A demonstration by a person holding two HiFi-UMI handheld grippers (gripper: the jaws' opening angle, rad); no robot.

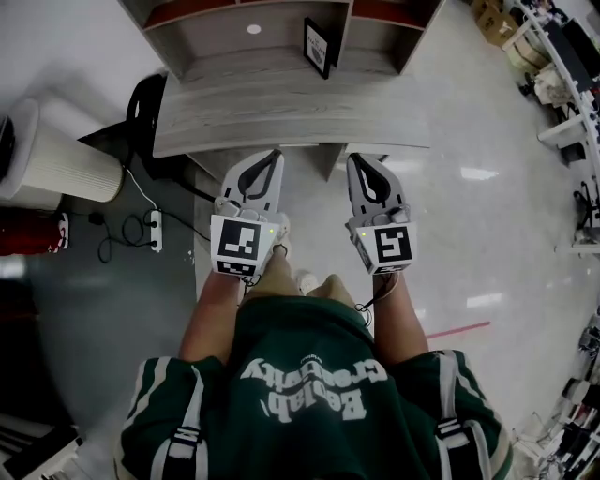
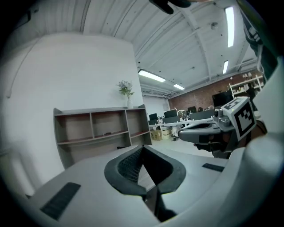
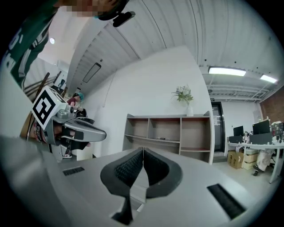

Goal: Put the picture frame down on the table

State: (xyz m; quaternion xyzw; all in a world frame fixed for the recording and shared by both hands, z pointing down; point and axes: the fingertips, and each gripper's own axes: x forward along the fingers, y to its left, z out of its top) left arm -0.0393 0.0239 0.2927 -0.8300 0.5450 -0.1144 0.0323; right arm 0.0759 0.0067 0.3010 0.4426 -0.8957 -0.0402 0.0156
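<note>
The pale grey wood-grain table (image 1: 281, 117) with its open shelf unit (image 1: 234, 28) lies ahead. The left gripper (image 1: 275, 155) and right gripper (image 1: 357, 159) hover side by side at its near edge, each with jaws pressed together on nothing. The small black rectangular picture frame (image 1: 318, 46) stands upright at the table's far side, well apart from both.

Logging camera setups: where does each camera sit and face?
Head view: on the person's head, steeply down onto table, picture frame, left gripper, right gripper, forearms.
Left gripper view: rides the left gripper, facing the shelf unit past shut jaws.
Right gripper view: likewise from the right gripper, jaws shut.
Shared: both gripper views show the shelf unit and the other gripper.
</note>
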